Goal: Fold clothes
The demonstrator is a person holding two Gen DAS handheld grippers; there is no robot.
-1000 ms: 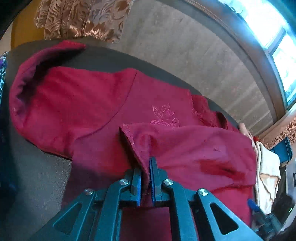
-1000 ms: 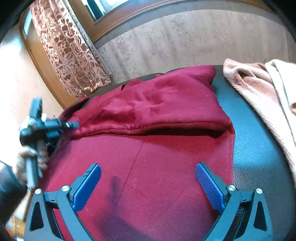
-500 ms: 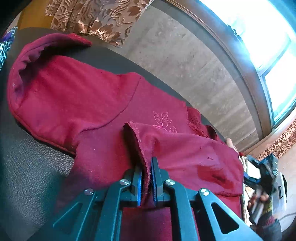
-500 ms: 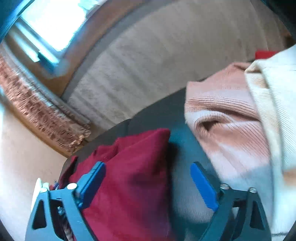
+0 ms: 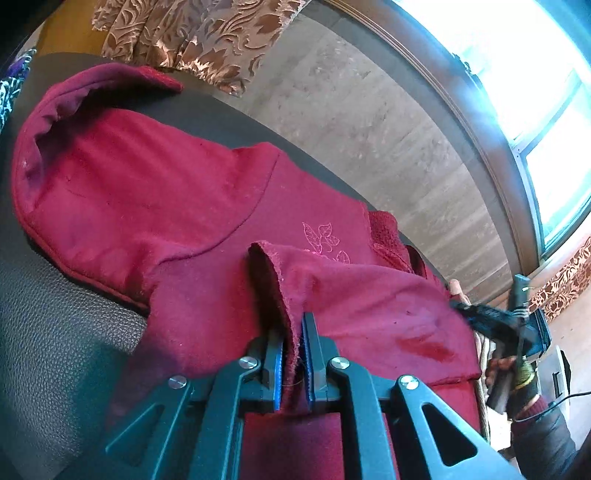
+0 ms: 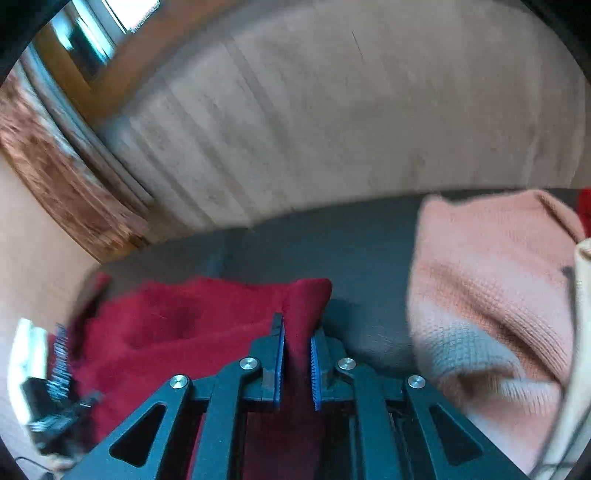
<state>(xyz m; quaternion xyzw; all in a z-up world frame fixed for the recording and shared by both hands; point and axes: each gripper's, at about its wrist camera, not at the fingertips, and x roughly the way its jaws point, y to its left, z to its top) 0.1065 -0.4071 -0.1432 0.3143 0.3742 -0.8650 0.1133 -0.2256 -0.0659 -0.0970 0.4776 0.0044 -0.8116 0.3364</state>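
While the red hoodie (image 5: 155,206) lies spread across the dark leather tabletop (image 5: 55,332), the left gripper (image 5: 293,343) has its fingers (image 5: 277,365) pressed together on a raised fold of the garment's cloth, just below the embroidered leaf motif (image 5: 323,240). The hood points away toward the patterned curtain (image 5: 195,33). At the hoodie's other end the right gripper (image 6: 295,354) is clamped on a bunched corner of the same red fabric (image 6: 306,295). Beside the hoodie, on that end, a pink knitted sweater (image 6: 487,288) sits on the tabletop, apart from it.
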